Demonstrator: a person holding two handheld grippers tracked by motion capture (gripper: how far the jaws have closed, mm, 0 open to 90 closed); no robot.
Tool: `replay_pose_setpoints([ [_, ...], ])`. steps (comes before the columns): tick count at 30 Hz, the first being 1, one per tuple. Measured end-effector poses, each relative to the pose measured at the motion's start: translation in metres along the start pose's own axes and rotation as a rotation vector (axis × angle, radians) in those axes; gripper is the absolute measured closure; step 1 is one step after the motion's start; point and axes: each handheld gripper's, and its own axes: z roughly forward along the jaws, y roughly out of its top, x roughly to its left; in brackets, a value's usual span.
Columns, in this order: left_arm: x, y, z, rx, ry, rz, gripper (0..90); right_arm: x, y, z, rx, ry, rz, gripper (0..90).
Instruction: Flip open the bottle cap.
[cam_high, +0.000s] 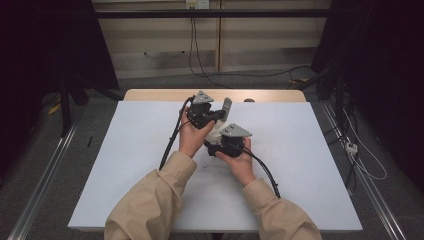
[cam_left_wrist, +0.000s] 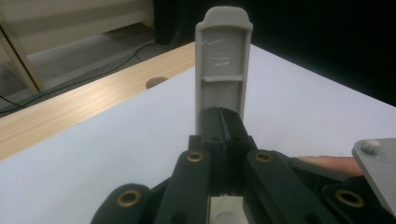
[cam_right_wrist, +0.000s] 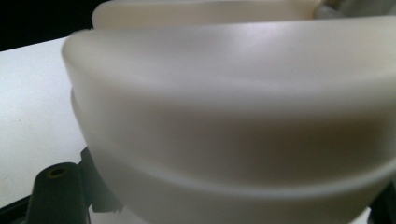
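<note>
While the left hand-held gripper (cam_left_wrist: 223, 135) clamps the grey clip (cam_left_wrist: 223, 60) pointing straight ahead, the right hand-held gripper (cam_high: 220, 141) grips the white container (cam_right_wrist: 233, 116) just beside it.

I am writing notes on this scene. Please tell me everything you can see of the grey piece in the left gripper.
The grey piece is a flat, narrow strip with a rounded top, raised side edges and a low cross rib. It looks like matt plastic, with faint scratches near the top. It stands upright above the white table. The left gripper is shut on its lower end; nothing else is seen touching it. In the high view it rises tilted from that gripper.
</note>
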Motion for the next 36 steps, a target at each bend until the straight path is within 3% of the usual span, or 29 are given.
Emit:
replay_pose_setpoints([
  [36, -0.0009, 0.0063, 0.0058, 0.010, -0.008, 0.006, 90.0, -0.0007, 0.0000, -0.0001, 0.002, 0.003, -0.007, 18.7],
])
